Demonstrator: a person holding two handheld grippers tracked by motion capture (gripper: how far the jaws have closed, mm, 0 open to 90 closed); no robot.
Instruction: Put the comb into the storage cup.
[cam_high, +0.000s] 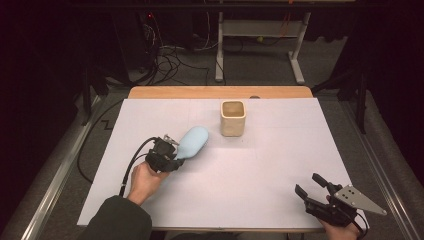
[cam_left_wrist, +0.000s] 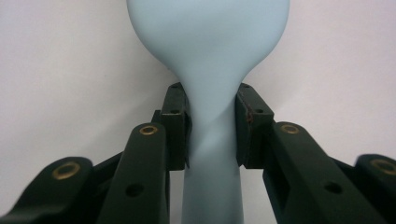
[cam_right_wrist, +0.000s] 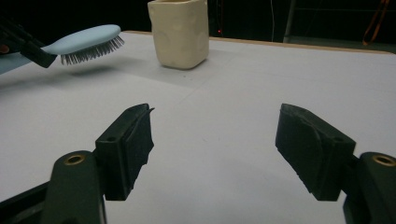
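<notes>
A light blue hairbrush (cam_high: 192, 141) is held above the white table left of centre, bristles facing down. My left gripper (cam_high: 172, 159) is shut on its handle; in the left gripper view both pads clamp the narrow neck of the hairbrush (cam_left_wrist: 211, 121) below the oval head. A cream square cup (cam_high: 233, 118) stands upright at the back centre, just right of the brush head. My right gripper (cam_high: 310, 186) rests open at the front right corner with nothing between its jaws. The right gripper view shows the hairbrush (cam_right_wrist: 86, 42) lifted off the table and the cup (cam_right_wrist: 179, 31) beyond it.
A white sheet (cam_high: 270, 165) covers the table, and a wooden edge (cam_high: 220, 92) shows along the back. A black cable (cam_high: 131, 165) trails from the left gripper. Desk legs and cables stand on the floor behind the table.
</notes>
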